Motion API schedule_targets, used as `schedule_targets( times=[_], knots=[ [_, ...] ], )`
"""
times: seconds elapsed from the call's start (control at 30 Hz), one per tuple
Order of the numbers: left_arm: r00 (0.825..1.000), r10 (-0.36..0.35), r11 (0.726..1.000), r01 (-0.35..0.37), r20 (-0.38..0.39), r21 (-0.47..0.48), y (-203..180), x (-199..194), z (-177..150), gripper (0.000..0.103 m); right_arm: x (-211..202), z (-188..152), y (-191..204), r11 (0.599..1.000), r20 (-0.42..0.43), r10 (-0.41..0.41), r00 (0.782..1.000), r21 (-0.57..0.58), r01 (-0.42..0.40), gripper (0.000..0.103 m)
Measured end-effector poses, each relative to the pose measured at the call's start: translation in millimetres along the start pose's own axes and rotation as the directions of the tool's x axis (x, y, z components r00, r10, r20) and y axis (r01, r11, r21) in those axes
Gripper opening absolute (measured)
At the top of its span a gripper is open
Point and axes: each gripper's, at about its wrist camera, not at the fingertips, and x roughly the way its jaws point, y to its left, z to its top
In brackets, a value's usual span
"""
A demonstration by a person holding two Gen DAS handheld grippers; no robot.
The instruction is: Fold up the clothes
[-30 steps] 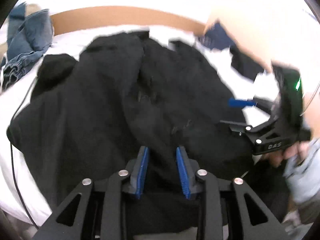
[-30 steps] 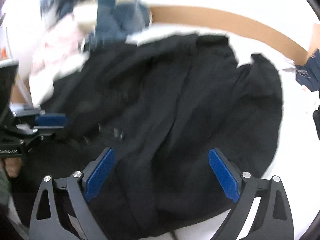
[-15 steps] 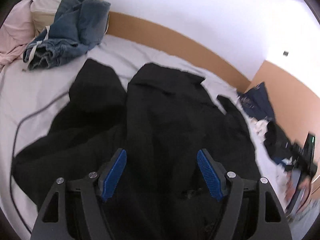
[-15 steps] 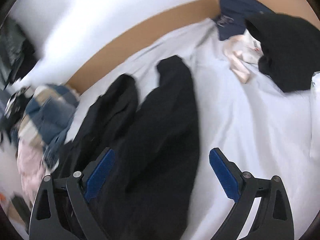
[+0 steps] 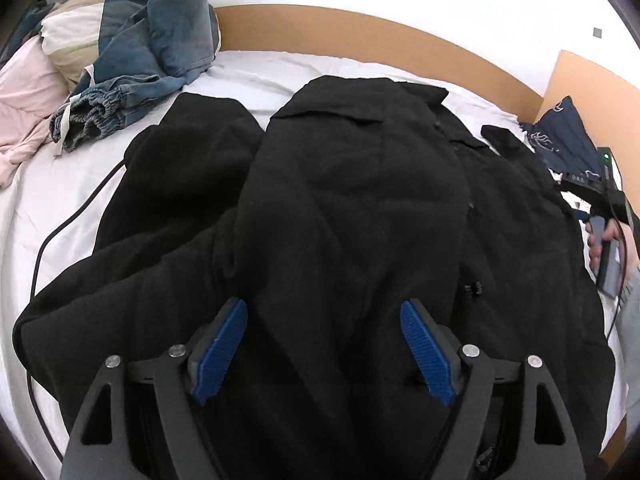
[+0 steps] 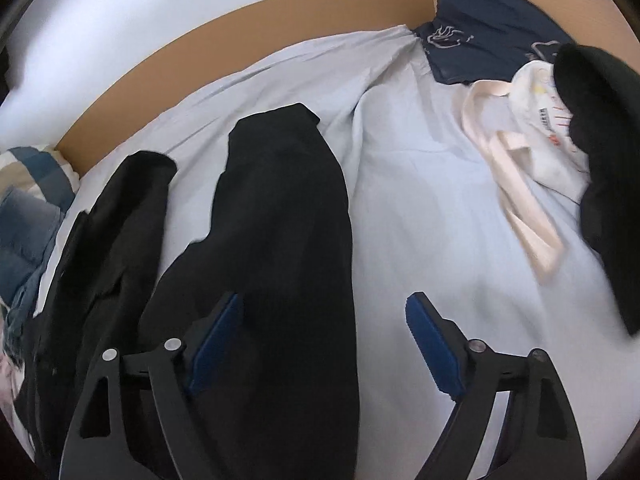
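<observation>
The left hand-held gripper was wide open and held nothing. It hung just over a big black garment that lay spread on the bed, near the bed's front edge. The right hand-held gripper was wide open too, with nothing in it. It hung over the right side of the same black garment, with one finger above the cloth and the other above the bare sheet.

The black garment covered the middle of the bed. It looked bumpy and wrinkled, with parts lying over each other — not a neat fold yet. So I think the folding of this one was only at the start. Its sides still needed to be pulled flat and laid over.

Farther out, more clothes waited. A heap of blue denim clothes and a pink one sat at the bed's far left corner. At the far right corner lay a dark blue cloth, a white and pink top and another black piece — all still loose, none folded. A thin black cable ran along the left edge.
</observation>
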Motion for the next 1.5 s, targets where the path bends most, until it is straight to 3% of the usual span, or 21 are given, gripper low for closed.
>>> schedule_targets(
  times=[0.07,0.1,0.13,0.17,0.23,0.27,0.37,0.47,0.53,0.63,0.77,0.8,0.83,0.9,1.0,1.07,1.13,1.17,1.3,1.4,1.5],
  knots=[
    [1.0,0.005,1.0,-0.005,0.003,-0.009,1.7,-0.4,0.1,0.081,10.9,5.0,2.5,1.0,0.002,-0.002,1.0,-0.021,0.002,0.083],
    [1.0,0.012,1.0,-0.012,0.009,-0.021,3.2,-0.7,0.9,0.081,15.9,6.8,4.9,0.999,0.002,-0.003,1.0,-0.037,0.003,0.075],
    [1.0,0.024,0.999,-0.023,0.013,-0.037,5.7,-0.6,1.2,0.081,20.2,8.0,6.8,0.999,0.002,-0.005,1.0,-0.05,0.006,0.055],
    [0.999,0.034,0.998,-0.033,0.013,-0.051,7.7,-0.2,1.5,0.081,22.3,7.5,7.4,0.999,0.002,-0.014,1.0,-0.051,0.014,0.048],
    [0.999,0.053,0.996,-0.052,0.011,-0.076,10.9,0.9,3.0,0.081,21.8,7.0,6.3,0.999,0.002,0.006,1.0,-0.039,-0.006,0.007],
    [0.998,0.063,0.994,-0.062,0.012,-0.089,12.7,1.4,3.9,0.081,17.5,7.1,3.5,0.999,-0.005,0.035,0.999,-0.018,-0.035,0.007],
    [0.997,0.077,0.991,-0.074,0.028,-0.109,14.0,-2.2,4.8,0.081,-11.3,12.1,-2.9,1.0,0.061,0.018,0.998,0.005,-0.018,0.003],
    [0.997,0.078,0.992,-0.074,0.03,-0.101,12.3,-4.1,4.4,0.081,-55.7,21.7,2.8,0.994,0.171,-0.09,0.981,-0.043,0.098,0.003],
    [0.997,0.067,0.993,-0.063,0.038,-0.103,12.9,-7.3,3.8,0.081,-89.3,26.7,14.8,0.974,0.266,-0.178,0.947,-0.089,0.208,0.003],
    [0.997,0.052,0.992,-0.045,0.054,-0.116,15.6,-12.7,3.2,0.081,-136.5,36.4,38.5,0.944,0.37,-0.249,0.895,-0.113,0.31,0.003],
    [0.997,0.034,0.991,-0.024,0.072,-0.129,19.2,-16.9,2.3,0.081,-185.9,39.0,98.4,0.89,0.504,-0.27,0.82,-0.195,0.412,0.003],
    [0.997,0.031,0.991,-0.021,0.07,-0.131,19.7,-16.4,2.6,0.081,-194.5,35.5,117.7,0.877,0.524,-0.247,0.815,-0.237,0.419,0.003],
    [0.997,0.027,0.991,-0.018,0.067,-0.133,20.2,-15.8,2.9,0.081,-198.9,28.6,138.4,0.858,0.537,-0.214,0.816,-0.296,0.42,0.003],
    [0.998,0.022,0.99,-0.013,0.063,-0.138,21.1,-15.2,3.7,0.081,-194.4,2.4,180.3,0.791,0.517,-0.142,0.844,-0.454,0.411,0.005],
    [0.997,0.02,0.991,-0.01,0.069,-0.135,21.4,-16.9,3.4,0.082,-186.0,-37.9,242.4,0.65,0.45,-0.042,0.892,-0.666,0.366,0.013],
    [0.997,0.016,0.991,-0.006,0.072,-0.134,21.6,-18.1,3.2,0.082,-165.0,-73.3,269.8,0.608,0.284,0.013,0.959,-0.763,0.218,0.033],
    [0.997,0.011,0.991,-0.001,0.074,-0.132,21.5,-19.1,3.3,0.082,-144.0,-107.8,291.6,0.581,0.113,0.052,0.992,-0.812,0.062,0.055],
    [0.997,0.007,0.991,0.003,0.074,-0.133,22.1,-19.4,3.2,0.082,-134.5,-122.7,300.5,0.57,0.039,0.067,0.997,-0.822,-0.006,0.059],
    [0.998,-0.016,0.988,0.027,0.068,-0.154,27.8,-20.3,3.2,0.082,-115.2,-140.0,301.6,0.617,-0.039,0.078,0.996,-0.783,-0.079,0.064],
    [0.997,-0.03,0.985,0.041,0.068,-0.17,31.0,-21.0,4.5,0.082,-132.3,-134.2,282.3,0.657,-0.033,0.102,0.994,-0.748,-0.092,0.071],
    [0.997,-0.039,0.981,0.05,0.061,-0.19,34.0,-19.3,7.6,0.082,-151.6,-107.0,248.4,0.737,0.017,0.131,0.991,-0.67,-0.086,0.082]
  ],
)
